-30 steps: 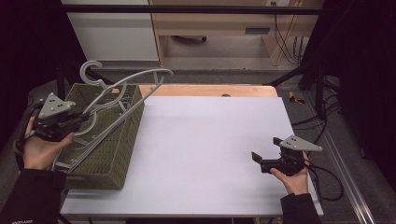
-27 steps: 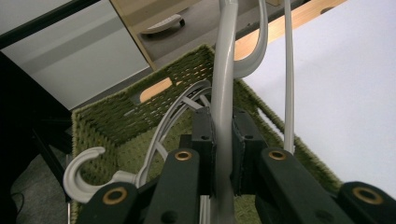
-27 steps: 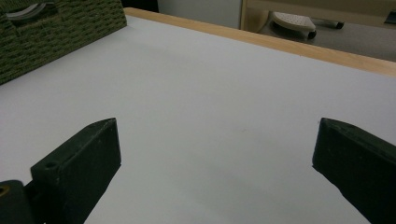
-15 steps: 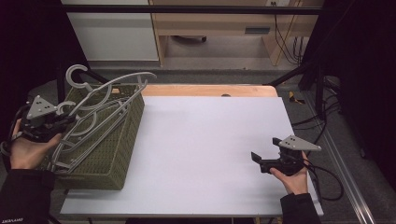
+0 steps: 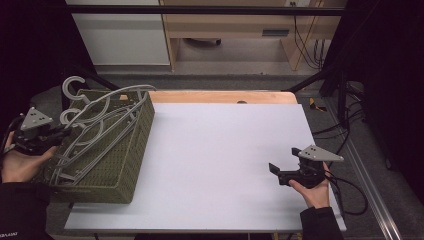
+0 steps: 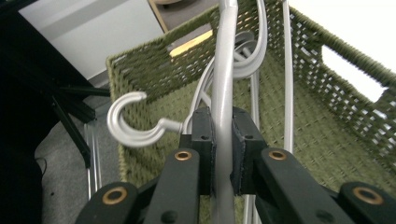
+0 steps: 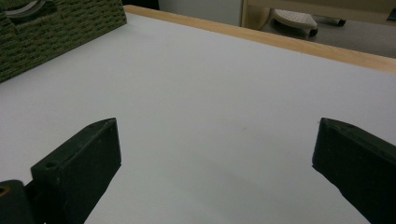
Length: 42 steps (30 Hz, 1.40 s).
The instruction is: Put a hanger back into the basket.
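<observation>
A green woven basket (image 5: pixel 127 150) stands at the table's left edge with several grey plastic hangers (image 5: pixel 100 125) inside. My left gripper (image 5: pixel 52 134) is at the basket's left rim, shut on the arm of one grey hanger (image 6: pixel 224 93). That hanger's hook (image 6: pixel 128 128) curls to the left over the basket's wall (image 6: pixel 154 65). My right gripper (image 5: pixel 274 170) rests low over the white tabletop (image 5: pixel 220 150) at the right, open, with nothing between its fingers (image 7: pixel 79 158).
A wooden strip (image 5: pixel 220 96) runs along the table's far edge. Cables (image 5: pixel 350 185) trail off the right side. A wooden bench (image 5: pixel 235 25) and a white cabinet (image 5: pixel 120 30) stand beyond the table. The basket's corner (image 7: pixel 56 32) lies far left of the right gripper.
My left gripper has drawn the held hanger leftward and a little down, and the basket has shifted left with it. The right gripper has stayed in place, open.
</observation>
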Available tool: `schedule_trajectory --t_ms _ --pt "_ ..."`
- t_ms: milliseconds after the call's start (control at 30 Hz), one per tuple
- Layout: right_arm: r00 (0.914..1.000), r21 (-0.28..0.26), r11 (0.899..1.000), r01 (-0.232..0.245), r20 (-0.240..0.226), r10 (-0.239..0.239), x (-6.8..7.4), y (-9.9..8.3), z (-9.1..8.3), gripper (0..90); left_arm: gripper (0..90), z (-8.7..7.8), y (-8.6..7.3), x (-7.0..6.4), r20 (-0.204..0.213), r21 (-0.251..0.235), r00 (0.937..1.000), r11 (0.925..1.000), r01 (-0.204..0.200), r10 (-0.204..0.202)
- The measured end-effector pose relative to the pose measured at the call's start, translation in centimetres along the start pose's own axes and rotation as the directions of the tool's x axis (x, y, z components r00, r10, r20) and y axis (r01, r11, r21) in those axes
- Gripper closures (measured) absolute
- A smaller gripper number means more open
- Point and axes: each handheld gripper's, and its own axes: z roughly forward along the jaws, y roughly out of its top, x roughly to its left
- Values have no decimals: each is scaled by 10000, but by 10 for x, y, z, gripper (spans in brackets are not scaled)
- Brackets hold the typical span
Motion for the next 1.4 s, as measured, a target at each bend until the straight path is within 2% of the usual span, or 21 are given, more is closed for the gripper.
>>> schedule_trajectory --t_ms 267,400,633,700,833,1000,1100,1233,1300,1400 --pt "10000 7 10000 -8 2 8 0 0 0 15 818 -3 -14 11 -230 234 9995 9994 243 -237" --pt "10000 8 10000 -22 -23 22 0 0 0 15 818 -5 -17 14 -307 85 9987 9992 399 -396" --pt "10000 23 10000 -29 2 29 0 0 1 15 819 2 -18 12 -521 476 9984 9986 242 -217" --pt "10000 29 10000 -28 2 28 0 0 1 15 819 4 -22 14 -440 479 9982 9980 424 -403" --pt "10000 72 10000 -20 2 20 1 -1 1 15 819 11 -31 13 -342 706 9981 9960 543 -520" --pt "10000 118 9999 49 -49 -48 1 -1 2 15 820 18 -43 12 -142 714 9952 9927 977 -970" --pt "10000 143 9999 20 -10 -19 1 -1 3 15 821 22 -47 9 -216 956 9965 9920 830 -813" --pt "10000 166 9999 43 -24 -43 1 -1 3 15 820 34 -48 0 -279 1621 9993 9864 286 -244" --pt "10000 127 9999 22 -21 -22 1 -1 3 15 820 36 -46 -2 -199 1644 9994 9859 321 -292" --pt "10000 150 9999 35 -30 -35 1 -1 3 15 819 40 -44 -5 -137 2028 9995 9787 323 -301"
